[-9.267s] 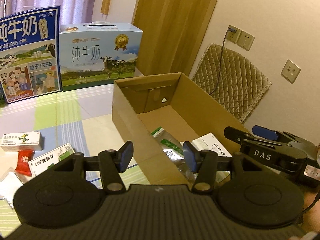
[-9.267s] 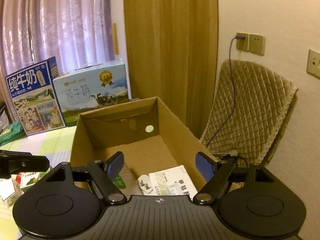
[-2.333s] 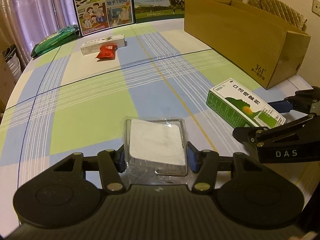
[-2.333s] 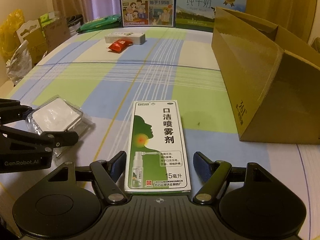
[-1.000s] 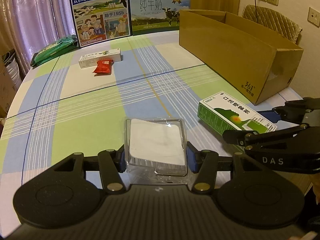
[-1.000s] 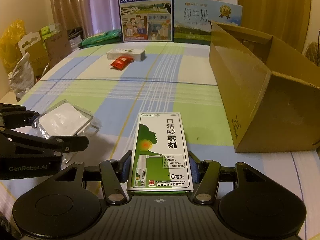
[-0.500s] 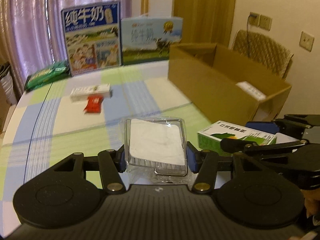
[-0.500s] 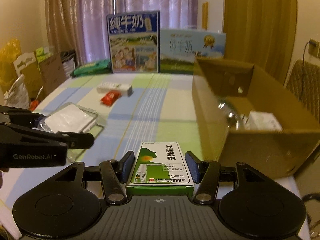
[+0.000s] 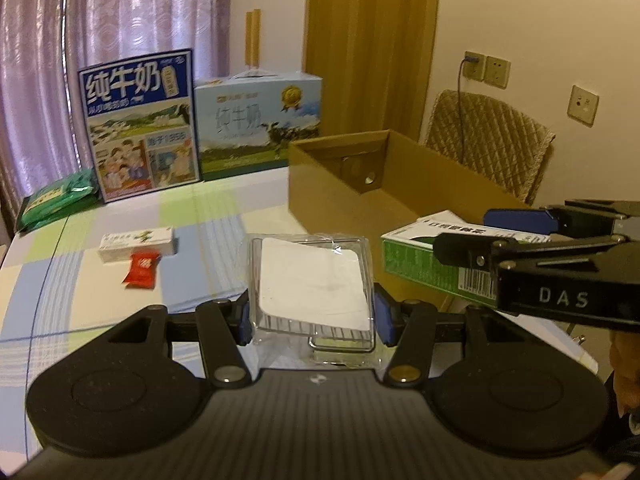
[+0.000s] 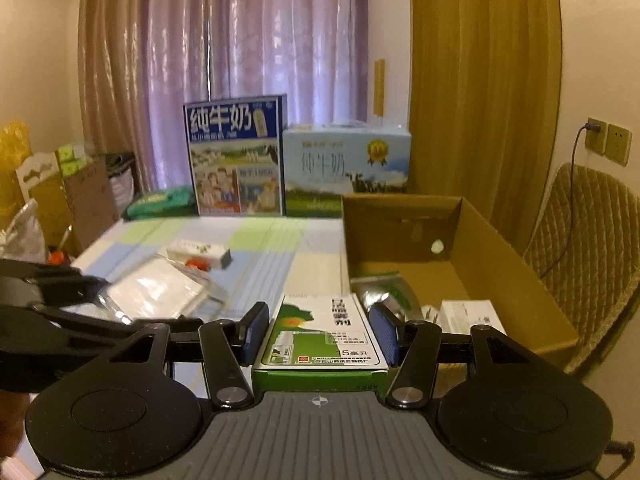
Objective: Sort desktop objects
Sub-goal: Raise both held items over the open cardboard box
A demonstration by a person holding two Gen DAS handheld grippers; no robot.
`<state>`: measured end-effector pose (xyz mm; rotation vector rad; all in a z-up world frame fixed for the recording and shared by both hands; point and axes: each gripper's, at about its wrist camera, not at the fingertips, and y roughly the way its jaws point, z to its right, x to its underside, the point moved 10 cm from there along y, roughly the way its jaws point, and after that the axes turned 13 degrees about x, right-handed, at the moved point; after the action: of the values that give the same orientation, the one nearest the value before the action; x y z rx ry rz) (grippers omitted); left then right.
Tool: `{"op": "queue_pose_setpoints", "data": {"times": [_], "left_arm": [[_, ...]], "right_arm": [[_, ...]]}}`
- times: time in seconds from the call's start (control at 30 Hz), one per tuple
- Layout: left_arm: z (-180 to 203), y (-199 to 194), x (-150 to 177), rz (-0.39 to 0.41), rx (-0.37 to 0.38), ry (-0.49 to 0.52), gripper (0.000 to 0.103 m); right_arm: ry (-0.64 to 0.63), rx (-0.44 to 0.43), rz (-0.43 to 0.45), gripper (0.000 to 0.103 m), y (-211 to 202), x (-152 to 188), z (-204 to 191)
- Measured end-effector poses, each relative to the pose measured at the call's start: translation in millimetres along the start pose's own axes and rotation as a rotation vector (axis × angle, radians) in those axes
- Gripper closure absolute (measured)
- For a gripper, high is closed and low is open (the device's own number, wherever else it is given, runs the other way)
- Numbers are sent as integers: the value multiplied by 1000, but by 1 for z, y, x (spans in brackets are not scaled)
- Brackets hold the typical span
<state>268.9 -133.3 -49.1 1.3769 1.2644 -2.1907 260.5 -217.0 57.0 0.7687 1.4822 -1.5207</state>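
Note:
My left gripper is shut on a clear plastic packet with a white pad, held above the table. My right gripper is shut on a green and white spray box, lifted near the front corner of the open cardboard box. In the left wrist view the spray box and the right gripper hang just in front of the cardboard box. Inside the cardboard box lie a silver-green pouch and a white leaflet box.
A white medicine box and a red candy wrapper lie on the checked tablecloth. Two milk cartons stand at the far edge, with a green packet beside them. A quilted chair stands right of the cardboard box.
Both grippers have risen off the table with their loads and moved toward the cardboard box; its inside shows more fully now.

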Motion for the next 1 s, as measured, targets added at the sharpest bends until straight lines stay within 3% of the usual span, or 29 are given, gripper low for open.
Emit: {"op": "queue_pose_setpoints", "data": {"times": [0.13, 0.47, 1.0], "left_arm": [[9, 6, -11, 18, 21, -1, 53], [30, 32, -31, 20, 70, 15, 53], [60, 107, -62, -15, 140, 53, 53]], "right_arm": [[52, -16, 29, 50, -7, -15, 15], [66, 74, 68, 50, 3, -35, 65], [124, 139, 10, 50, 50, -16, 129]]}}
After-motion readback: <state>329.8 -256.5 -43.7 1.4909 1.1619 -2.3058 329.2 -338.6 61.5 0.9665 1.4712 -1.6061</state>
